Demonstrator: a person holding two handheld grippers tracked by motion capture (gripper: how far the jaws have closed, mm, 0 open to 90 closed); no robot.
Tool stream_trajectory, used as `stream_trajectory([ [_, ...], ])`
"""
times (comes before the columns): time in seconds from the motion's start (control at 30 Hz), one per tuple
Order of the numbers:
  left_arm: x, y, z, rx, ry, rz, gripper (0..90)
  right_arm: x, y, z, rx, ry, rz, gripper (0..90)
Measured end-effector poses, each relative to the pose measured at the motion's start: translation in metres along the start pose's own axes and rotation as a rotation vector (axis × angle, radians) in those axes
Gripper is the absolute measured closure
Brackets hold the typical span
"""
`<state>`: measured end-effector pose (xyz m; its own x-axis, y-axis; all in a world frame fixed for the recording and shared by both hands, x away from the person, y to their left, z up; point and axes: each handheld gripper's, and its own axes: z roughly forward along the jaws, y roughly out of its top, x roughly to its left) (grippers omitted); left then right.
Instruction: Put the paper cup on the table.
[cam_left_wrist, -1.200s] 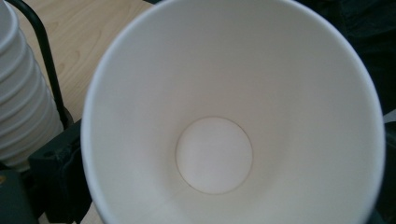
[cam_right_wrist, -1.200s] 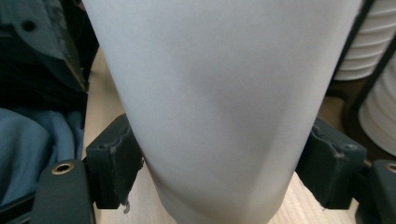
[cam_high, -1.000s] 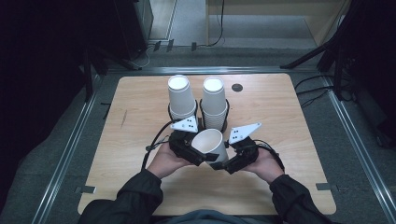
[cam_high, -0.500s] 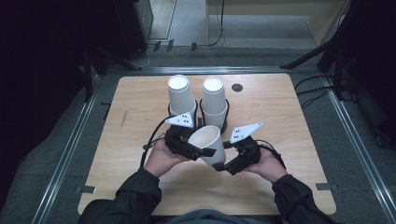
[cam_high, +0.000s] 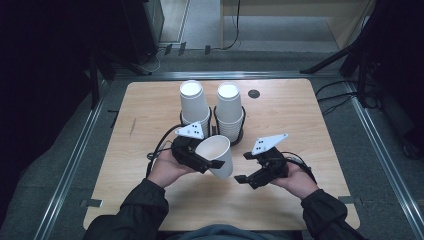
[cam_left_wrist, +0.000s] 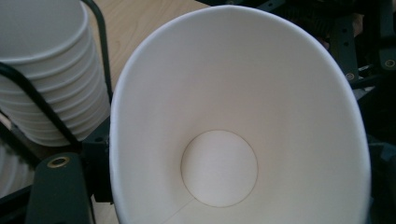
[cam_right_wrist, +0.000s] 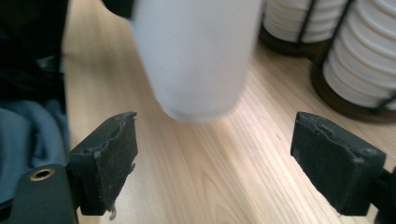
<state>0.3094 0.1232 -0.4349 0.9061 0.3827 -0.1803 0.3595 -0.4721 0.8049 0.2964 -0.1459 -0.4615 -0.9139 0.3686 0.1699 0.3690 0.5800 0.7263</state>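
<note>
Left gripper (cam_high: 212, 162): we have it clamped on the cup, its jaws on the wall just under the rim, near the middle of the table.
Right gripper (cam_high: 241, 178): we see it let go, jaws spread wide with nothing between them; they have just been opening, and the cup now sits ahead of them, apart from both pads.
Cup (cam_high: 216, 155): we see one white paper cup lifted off the table and tilted, mouth turned up and toward the left gripper, base pointing down toward the right gripper. In the left gripper view (cam_left_wrist: 233, 130) we look straight into its mouth to the round bottom disc. In the right gripper view (cam_right_wrist: 196, 56) its blurred outer wall and base hang above the wood.
Stacks: we count two piles of white cups standing mouth down behind the grippers, the left stack (cam_high: 194, 102) and the right stack (cam_high: 229, 107), each in a dark wire holder (cam_high: 216, 119), side by side.
Table (cam_high: 310, 115): we see light wood, with a small dark round spot (cam_high: 254, 93) near its far edge.
Hands: we see a left hand (cam_high: 167, 170) and a right hand (cam_high: 295, 180) in dark sleeves, coming in from the near edge.
</note>
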Motion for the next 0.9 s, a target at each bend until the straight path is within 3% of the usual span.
stream_trajectory([
  [0.1,0.003,-0.001,-0.003,0.002,-0.001,-0.019,18.9,-0.004,-0.007,0.002,0.023,-0.040,0.072,15.3],
  [0.27,0.005,-0.003,-0.004,0.015,-0.006,-0.016,19.0,-0.006,-0.012,0.005,0.053,-0.100,0.075,15.4],
  [0.43,0.007,-0.005,-0.002,0.047,-0.016,-0.008,19.0,-0.012,-0.019,0.004,0.046,-0.160,0.142,19.4],
  [0.53,0.008,-0.008,0.000,0.078,-0.024,0.003,18.8,-0.014,-0.023,0.005,0.071,-0.183,0.140,19.4],
  [0.9,0.015,-0.018,-0.005,0.090,-0.003,-0.007,18.8,-0.023,-0.022,0.005,0.069,-0.221,0.125,19.6],
])
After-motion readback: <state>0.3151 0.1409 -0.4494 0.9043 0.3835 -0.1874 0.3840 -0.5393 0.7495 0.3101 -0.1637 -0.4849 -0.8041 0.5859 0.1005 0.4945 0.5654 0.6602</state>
